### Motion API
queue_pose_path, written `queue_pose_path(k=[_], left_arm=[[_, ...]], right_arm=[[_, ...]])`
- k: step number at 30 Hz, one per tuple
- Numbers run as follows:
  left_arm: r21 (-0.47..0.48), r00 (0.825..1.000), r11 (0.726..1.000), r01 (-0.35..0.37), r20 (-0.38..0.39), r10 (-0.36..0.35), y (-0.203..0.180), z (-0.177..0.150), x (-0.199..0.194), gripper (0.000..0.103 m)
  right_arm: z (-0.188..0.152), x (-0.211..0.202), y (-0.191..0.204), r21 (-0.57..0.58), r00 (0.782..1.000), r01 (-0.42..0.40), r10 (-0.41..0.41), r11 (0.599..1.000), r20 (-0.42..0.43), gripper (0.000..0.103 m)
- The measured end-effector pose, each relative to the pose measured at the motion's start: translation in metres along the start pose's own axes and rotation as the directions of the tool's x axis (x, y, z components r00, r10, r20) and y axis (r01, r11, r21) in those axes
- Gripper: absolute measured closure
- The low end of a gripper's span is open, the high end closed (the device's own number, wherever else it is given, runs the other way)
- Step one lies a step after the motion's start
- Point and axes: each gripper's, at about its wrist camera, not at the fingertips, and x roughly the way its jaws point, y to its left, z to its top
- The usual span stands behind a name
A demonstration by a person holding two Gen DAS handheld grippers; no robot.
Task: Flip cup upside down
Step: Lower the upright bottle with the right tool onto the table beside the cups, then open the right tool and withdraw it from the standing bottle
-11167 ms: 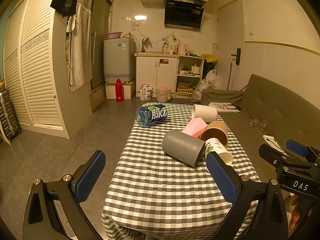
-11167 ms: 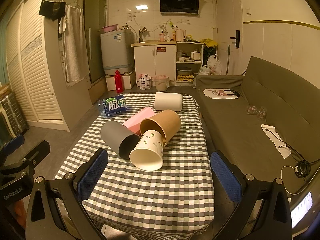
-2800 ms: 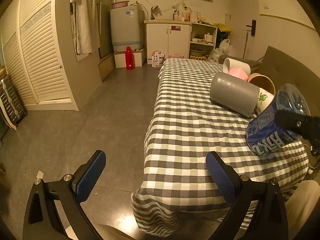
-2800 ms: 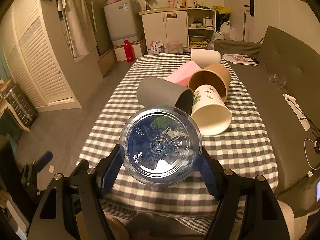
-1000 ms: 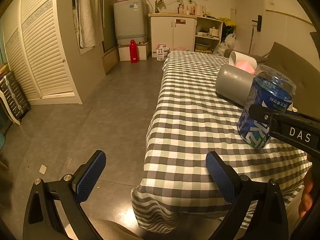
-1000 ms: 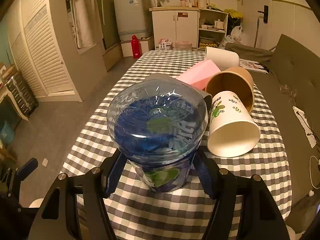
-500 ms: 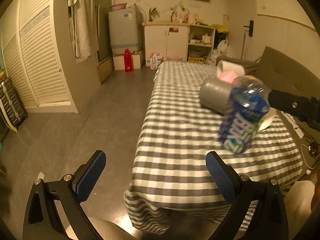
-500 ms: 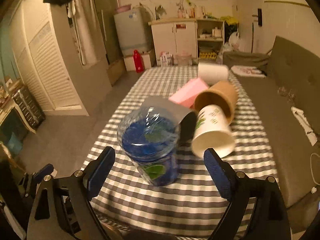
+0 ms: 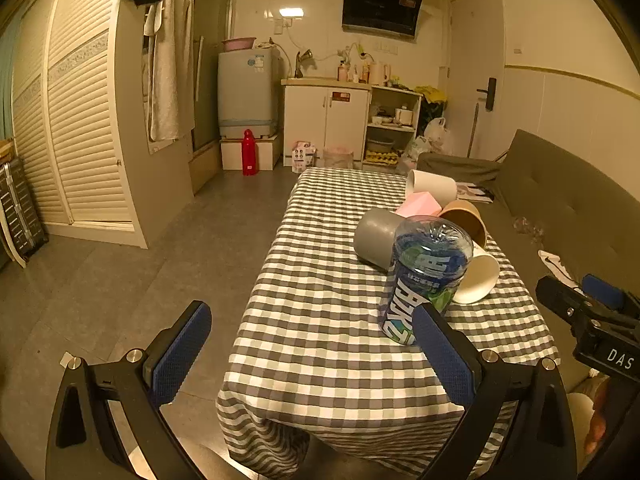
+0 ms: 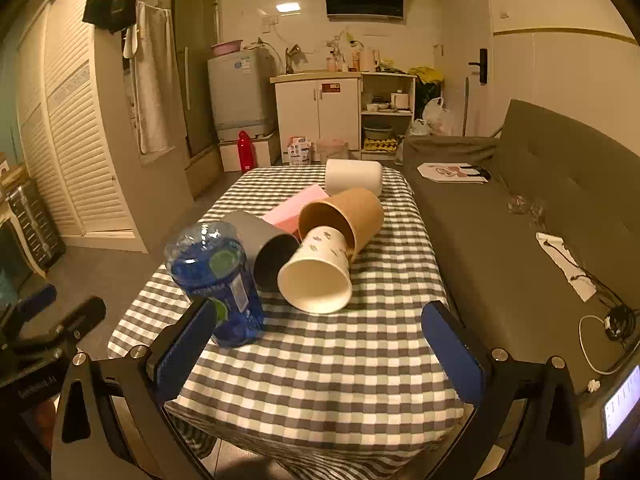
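On table point(image 10: 320, 360) — blue cup point(image 10: 218, 280) released, upended.

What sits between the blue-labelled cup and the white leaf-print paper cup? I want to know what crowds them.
In the right wrist view, the grey cup lies on its side between the blue-labelled cup and the white leaf-print paper cup.

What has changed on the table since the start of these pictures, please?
The blue plastic cup went from lying at the far left to standing upside down near the front edge; the right gripper carried it, then let go. The other cups, including the grey cup, stayed lying down.
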Motion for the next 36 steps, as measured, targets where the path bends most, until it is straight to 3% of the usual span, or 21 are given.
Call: queue_pose_path(k=[14,36], left_arm=[[0.02,0.998,0.998,-0.055,-0.021,0.055,-0.002,-0.0029,0.0033,0.0],[0.041,1.0,0.999,-0.027,-0.003,0.027,-0.0089,-0.0026,-0.0015,0.0]], right_arm=[[-0.0025,0.0074,-0.0054,0.006,1.0,0.017,-0.017,1.0,-0.013,0.0],[-0.0056,0.0088,-0.0012,-0.008,1.0,0.022,-0.022,1.0,-0.019,0.0]])
